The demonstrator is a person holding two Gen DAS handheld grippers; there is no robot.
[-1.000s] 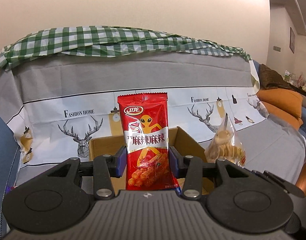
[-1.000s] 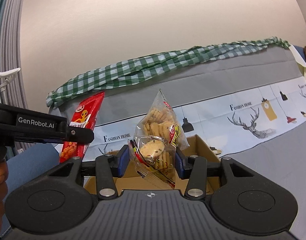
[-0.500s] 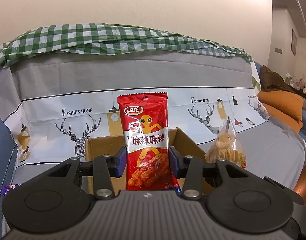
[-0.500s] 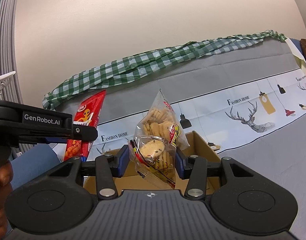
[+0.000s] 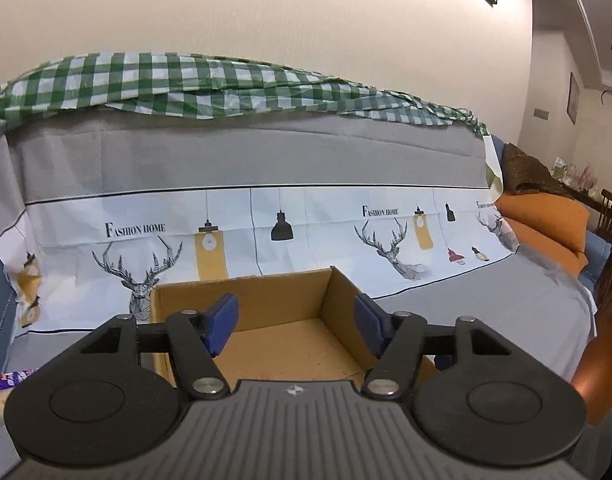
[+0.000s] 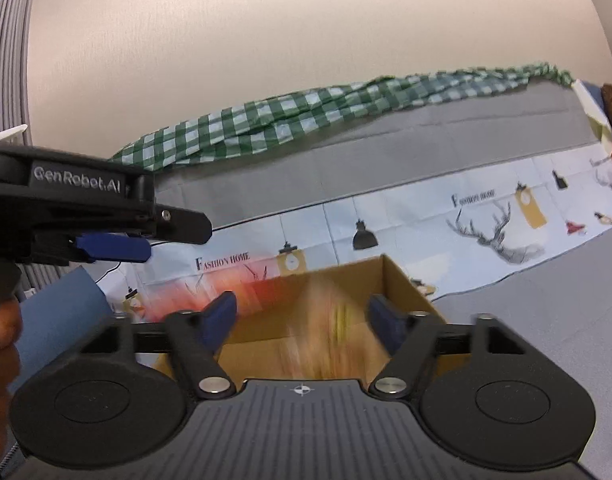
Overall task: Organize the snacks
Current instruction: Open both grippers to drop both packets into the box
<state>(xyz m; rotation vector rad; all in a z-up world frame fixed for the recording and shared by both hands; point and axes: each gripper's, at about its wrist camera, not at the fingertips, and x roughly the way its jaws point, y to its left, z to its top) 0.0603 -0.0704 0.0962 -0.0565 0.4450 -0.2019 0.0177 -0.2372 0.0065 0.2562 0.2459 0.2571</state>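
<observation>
An open cardboard box (image 5: 274, 304) sits on the covered sofa, right below both grippers. My left gripper (image 5: 294, 330) is open and empty above the box. My right gripper (image 6: 306, 326) is open too. In the right wrist view the clear cookie bag (image 6: 325, 340) is a blurred streak falling between the pads into the box (image 6: 401, 280), and the red snack packet (image 6: 262, 292) is a red blur at the box's back wall. The left gripper (image 6: 110, 248) also shows at the left of that view, open.
The sofa wears a grey and white deer-print cover (image 5: 385, 240) with a green checked cloth (image 5: 186, 88) along its back. Orange cushions (image 5: 545, 220) lie at the right end. A purple wrapper (image 5: 6, 380) shows at the left edge.
Both grippers have opened. The red packet has left the left gripper and the cookie bag has left the right one; both are dropping into the box.
</observation>
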